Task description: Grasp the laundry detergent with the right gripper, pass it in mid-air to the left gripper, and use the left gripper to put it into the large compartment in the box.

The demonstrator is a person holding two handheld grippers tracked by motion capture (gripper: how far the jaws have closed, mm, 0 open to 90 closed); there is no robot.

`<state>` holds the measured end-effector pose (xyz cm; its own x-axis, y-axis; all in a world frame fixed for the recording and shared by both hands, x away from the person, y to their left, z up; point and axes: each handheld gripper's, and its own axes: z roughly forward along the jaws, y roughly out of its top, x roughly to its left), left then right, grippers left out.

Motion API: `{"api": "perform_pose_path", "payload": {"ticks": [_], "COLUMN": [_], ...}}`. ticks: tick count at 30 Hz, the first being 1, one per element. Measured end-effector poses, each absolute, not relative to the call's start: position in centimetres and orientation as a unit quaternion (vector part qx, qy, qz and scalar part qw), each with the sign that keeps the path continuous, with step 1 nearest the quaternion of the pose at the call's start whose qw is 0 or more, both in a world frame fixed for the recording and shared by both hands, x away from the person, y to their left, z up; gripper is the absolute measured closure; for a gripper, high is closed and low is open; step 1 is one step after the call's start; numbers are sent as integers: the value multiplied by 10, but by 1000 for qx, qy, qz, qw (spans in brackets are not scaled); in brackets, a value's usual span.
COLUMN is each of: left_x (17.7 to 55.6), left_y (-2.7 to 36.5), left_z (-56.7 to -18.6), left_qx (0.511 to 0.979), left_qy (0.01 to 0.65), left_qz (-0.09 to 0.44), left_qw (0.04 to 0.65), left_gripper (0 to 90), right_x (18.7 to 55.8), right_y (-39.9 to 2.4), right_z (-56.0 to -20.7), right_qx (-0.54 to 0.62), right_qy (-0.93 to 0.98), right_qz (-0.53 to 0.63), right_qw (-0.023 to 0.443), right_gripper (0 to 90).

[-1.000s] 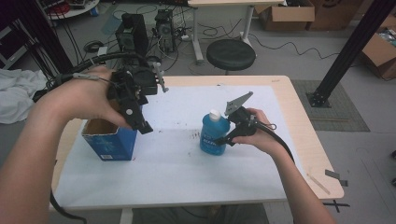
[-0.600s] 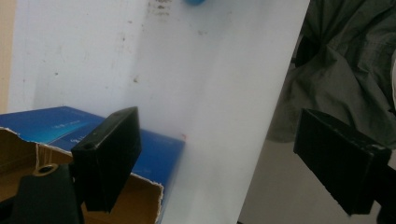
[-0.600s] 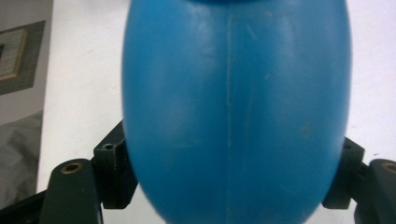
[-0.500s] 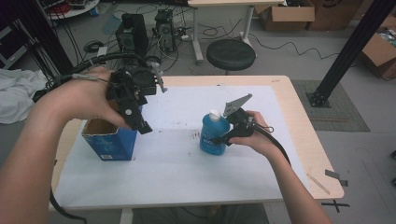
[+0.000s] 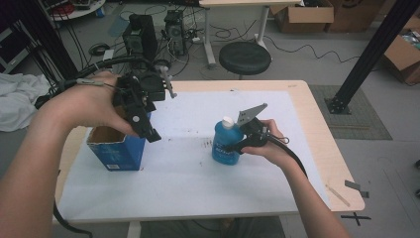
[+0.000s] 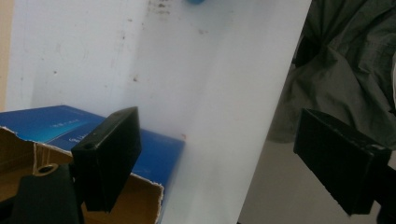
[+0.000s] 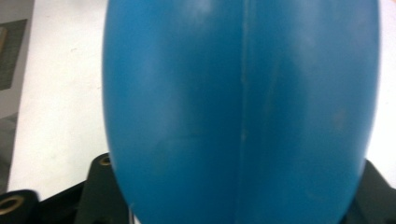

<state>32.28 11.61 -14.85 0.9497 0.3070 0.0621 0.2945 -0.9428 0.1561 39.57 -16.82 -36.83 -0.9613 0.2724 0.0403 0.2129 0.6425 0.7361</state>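
Blue plastic bottle (image 5: 226, 144) with a white cap stands upright at the centre of the tabletop (image 5: 307, 163), clamped by the right gripper (image 5: 241, 144) from 3 o'clock. Left gripper (image 5: 143, 124), jaws spread and empty, hovers over the torn-open blue carton (image 5: 115, 148) at 9 o'clock. Risk, as judged: the rounded, smooth bottle wall may slip or rotate if lifted. White sheet covers the wooden tabletop; a stool (image 5: 244, 57), cables and cardboard boxes (image 5: 302, 15) lie at 12 o'clock.
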Motion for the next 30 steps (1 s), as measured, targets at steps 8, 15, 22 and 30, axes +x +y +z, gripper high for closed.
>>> {"api": "perform_pose_path", "payload": {"ticks": [8,15,22,30], "left_x": [323,323,325,326], "left_y": [116,116,116,110], "left_z": [-149,-149,-149,-148], "left_qx": [985,985,985,985], "left_qy": [153,153,150,144], "left_qz": [42,44,45,46], "left_qw": [73,73,75,78], "left_gripper": [159,158,159,159], "right_x": [395,395,398,398], "right_y": [-170,-170,-173,-180], "right_z": [-370,-369,-367,-353], "right_qx": [133,122,103,72], "right_qy": [903,904,908,906], "right_qz": [408,407,406,417], "right_qw": [40,40,22,-9], "right_gripper": [435,445,449,449]}}
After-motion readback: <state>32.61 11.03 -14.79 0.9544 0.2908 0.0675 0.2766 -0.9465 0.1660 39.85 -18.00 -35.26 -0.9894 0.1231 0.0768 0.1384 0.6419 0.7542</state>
